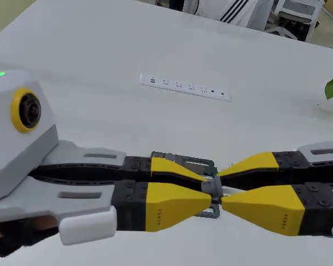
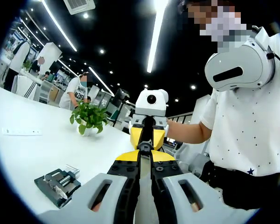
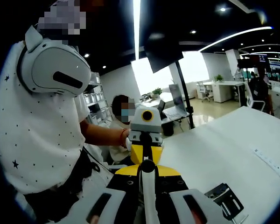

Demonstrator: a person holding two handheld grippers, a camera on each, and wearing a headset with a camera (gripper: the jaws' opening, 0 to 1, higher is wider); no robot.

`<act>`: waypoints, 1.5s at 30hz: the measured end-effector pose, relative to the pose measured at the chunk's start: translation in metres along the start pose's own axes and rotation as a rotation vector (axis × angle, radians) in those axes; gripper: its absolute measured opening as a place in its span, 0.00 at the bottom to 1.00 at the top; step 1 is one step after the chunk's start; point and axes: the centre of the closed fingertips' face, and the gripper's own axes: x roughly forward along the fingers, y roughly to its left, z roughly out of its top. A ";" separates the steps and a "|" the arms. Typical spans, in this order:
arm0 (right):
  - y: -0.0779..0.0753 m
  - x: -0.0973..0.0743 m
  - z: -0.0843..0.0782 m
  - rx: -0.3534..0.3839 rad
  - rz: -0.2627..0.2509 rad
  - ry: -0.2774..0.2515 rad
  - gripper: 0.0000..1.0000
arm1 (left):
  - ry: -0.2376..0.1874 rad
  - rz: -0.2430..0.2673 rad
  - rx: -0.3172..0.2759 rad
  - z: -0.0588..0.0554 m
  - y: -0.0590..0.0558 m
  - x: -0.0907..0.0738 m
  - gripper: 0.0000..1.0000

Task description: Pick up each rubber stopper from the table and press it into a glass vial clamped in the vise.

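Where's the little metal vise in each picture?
Head view: the vise sits low in the middle, partly hidden behind the yellow jaws.
Left gripper view: bottom left, on the white table.
Right gripper view: bottom right, on the same table.
Shared landmark: the white power strip lies beyond the vise in all three.

- Vise point(image 1: 183, 162): dark, low and flat with metal-coloured parts. We see it lying flat on the white table, directly behind the point where the two grippers meet. In the left gripper view it sits low on the left point(image 2: 58, 183), in the right gripper view low on the right point(image 3: 226, 198).
- Vial: we cannot make out glass in the vise.
- Small dark round piece point(image 3: 147, 165): sits between the meeting jaw tips, above the vise's near edge. We cannot tell whether it is a stopper.
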 end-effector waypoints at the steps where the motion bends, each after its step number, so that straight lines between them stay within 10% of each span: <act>1: 0.000 0.000 0.000 0.001 0.001 -0.001 0.07 | 0.002 -0.001 0.001 0.000 0.000 0.000 0.03; 45: 0.001 0.005 0.004 -0.021 0.007 0.012 0.06 | -0.020 -0.004 -0.017 0.001 0.002 -0.003 0.03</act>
